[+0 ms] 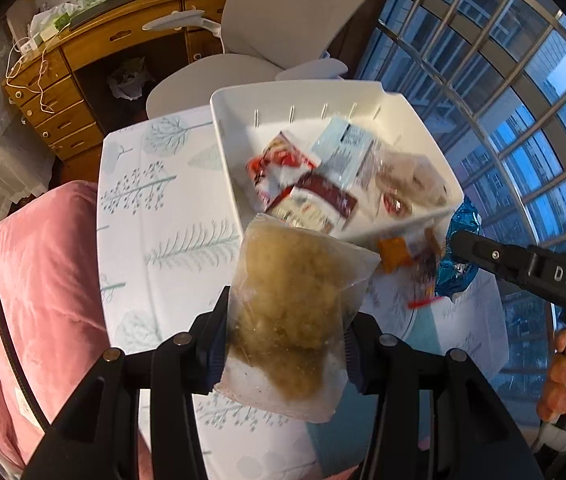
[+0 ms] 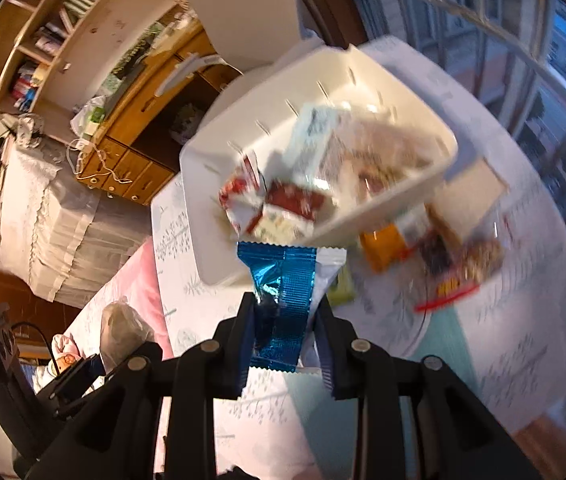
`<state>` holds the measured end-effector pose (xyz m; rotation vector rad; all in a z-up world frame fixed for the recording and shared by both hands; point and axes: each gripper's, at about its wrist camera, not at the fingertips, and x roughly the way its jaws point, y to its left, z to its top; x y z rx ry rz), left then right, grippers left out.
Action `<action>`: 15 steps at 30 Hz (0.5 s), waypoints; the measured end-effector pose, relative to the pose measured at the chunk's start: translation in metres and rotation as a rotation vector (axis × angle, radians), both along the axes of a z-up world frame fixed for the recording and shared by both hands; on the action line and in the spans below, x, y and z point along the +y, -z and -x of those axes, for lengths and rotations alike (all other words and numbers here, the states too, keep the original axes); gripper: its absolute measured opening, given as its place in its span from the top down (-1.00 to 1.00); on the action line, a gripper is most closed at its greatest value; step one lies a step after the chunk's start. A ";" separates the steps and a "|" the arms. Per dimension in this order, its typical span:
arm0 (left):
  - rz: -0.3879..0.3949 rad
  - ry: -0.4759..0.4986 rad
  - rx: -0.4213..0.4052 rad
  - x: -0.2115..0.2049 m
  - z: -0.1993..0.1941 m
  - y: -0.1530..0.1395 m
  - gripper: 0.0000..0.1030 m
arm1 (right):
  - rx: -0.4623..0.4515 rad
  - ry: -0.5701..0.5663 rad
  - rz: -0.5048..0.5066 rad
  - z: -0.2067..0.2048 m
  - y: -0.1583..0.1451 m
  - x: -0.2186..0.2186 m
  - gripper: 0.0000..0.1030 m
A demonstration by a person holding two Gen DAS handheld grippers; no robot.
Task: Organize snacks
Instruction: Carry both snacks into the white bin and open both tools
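Note:
My left gripper (image 1: 285, 344) is shut on a clear bag of tan, crumbly snack (image 1: 295, 312), held above the table just in front of the white bin (image 1: 235, 100). The bin holds several packets, among them a red-and-white one (image 1: 279, 168) and a pale blue one (image 1: 341, 148). In the right wrist view my right gripper (image 2: 285, 340) is shut on a shiny blue foil packet (image 2: 283, 300), lifted near the white bin's (image 2: 203, 184) front corner. The blue packet (image 1: 457, 248) and the right gripper's finger (image 1: 523, 264) also show at the right of the left wrist view.
Loose snacks lie beside the bin: an orange pack (image 2: 383, 248) and a clear bag with red print (image 2: 455, 268). The table wears a white cloth with tree prints (image 1: 155, 208). A pink quilt (image 1: 43, 280), a grey chair (image 1: 283, 20) and a wooden desk (image 1: 83, 60) surround it.

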<state>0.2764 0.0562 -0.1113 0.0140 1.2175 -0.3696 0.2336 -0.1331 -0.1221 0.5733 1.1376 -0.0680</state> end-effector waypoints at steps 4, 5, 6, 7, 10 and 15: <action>0.012 -0.039 -0.012 -0.018 -0.019 0.001 0.10 | -0.053 -0.061 0.033 -0.018 -0.003 -0.014 0.45; 0.017 -0.052 -0.016 -0.022 -0.024 0.001 0.10 | -0.067 -0.077 0.040 -0.023 -0.003 -0.017 0.45; 0.023 -0.068 -0.019 -0.026 -0.028 0.002 0.10 | -0.076 -0.090 0.043 -0.026 -0.002 -0.019 0.45; 0.032 -0.085 -0.024 -0.031 -0.033 0.004 0.10 | -0.085 -0.105 0.046 -0.030 -0.001 -0.023 0.45; 0.057 -0.119 -0.039 -0.039 -0.042 0.009 0.10 | -0.115 -0.148 0.049 -0.041 0.003 -0.033 0.45; 0.094 -0.150 -0.060 -0.053 -0.058 0.023 0.10 | -0.145 -0.190 0.064 -0.057 0.012 -0.046 0.45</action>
